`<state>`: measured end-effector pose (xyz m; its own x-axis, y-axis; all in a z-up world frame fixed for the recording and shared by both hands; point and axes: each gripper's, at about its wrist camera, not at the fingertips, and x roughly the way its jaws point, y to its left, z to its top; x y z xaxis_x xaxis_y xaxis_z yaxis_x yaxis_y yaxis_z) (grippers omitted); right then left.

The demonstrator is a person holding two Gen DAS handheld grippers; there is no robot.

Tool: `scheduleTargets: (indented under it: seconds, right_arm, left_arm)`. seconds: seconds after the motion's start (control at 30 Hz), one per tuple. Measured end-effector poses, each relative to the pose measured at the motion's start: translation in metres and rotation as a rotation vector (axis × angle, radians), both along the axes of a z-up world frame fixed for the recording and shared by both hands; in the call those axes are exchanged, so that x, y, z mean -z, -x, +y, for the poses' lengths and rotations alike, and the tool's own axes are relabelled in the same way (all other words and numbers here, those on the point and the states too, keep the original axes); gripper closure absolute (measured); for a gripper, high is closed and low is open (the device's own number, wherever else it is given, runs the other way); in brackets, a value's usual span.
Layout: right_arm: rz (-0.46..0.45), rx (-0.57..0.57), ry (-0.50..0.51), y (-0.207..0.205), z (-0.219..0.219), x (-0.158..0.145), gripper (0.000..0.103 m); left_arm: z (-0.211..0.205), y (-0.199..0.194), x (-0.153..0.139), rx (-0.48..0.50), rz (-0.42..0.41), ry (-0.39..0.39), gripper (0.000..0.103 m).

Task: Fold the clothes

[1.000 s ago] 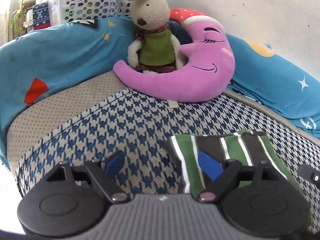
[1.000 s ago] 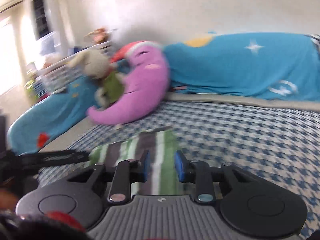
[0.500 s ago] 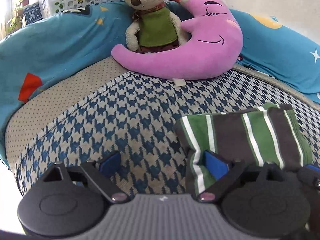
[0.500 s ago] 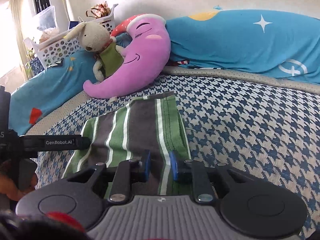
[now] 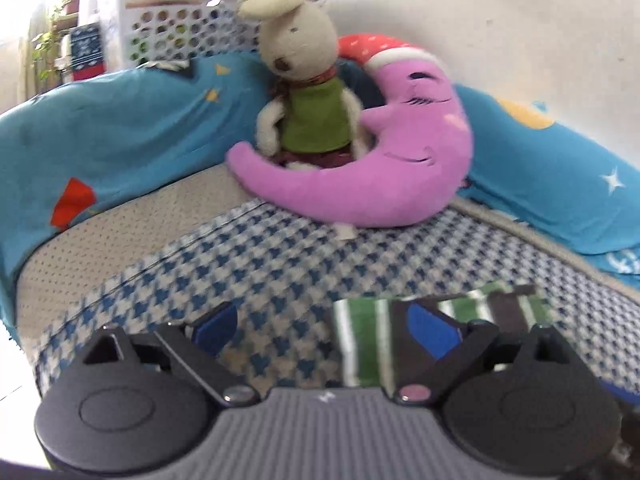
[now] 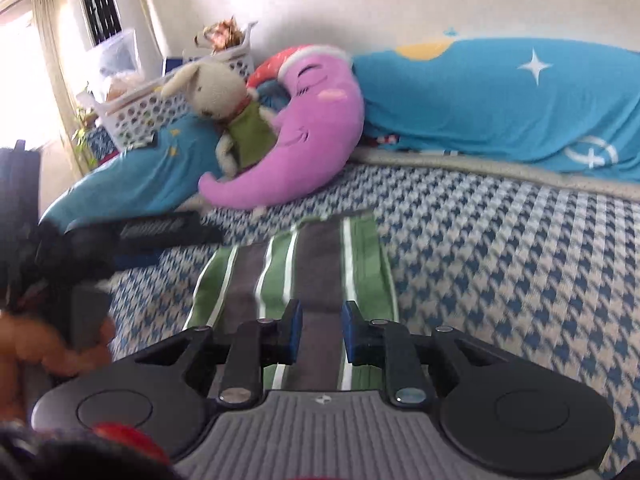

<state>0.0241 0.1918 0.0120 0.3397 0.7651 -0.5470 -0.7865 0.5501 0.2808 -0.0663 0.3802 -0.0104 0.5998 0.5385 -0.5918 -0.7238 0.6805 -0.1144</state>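
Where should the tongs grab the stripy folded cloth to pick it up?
Probably the near short edge of the stripy folded cloth, coming in low from the front. It lies flat on the bed, so only its edges offer a lip; the right tongs already hang there.

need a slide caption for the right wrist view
Right tool hovers, narrowly open, over a folded green-striped cloth on the houndstooth bed cover.

Folded garment: green, dark grey and white stripes
Bed cover: blue and cream houndstooth
Moon cushion: pink-purple, red cap with white dots
Rabbit toy: beige, green vest
Pillows: turquoise, white star, yellow patch
Basket: white
Gripper pads: blue
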Motion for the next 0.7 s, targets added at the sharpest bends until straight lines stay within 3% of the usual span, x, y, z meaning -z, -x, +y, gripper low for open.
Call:
scheduleTargets:
  seconds: [0.2,0.7]
  right_arm:
    - [0.017,-0.064,0.026,0.013,-0.005,0.001,0.083]
    - [0.068,-0.078,0.066,0.010,-0.004,0.018,0.082]
  left_arm:
    - [-0.022,-0.034,-0.002,0.117,-0.003,0.035,0.006]
    - [-0.022,-0.083,0.025,0.149,0.095,0.069,0.006]
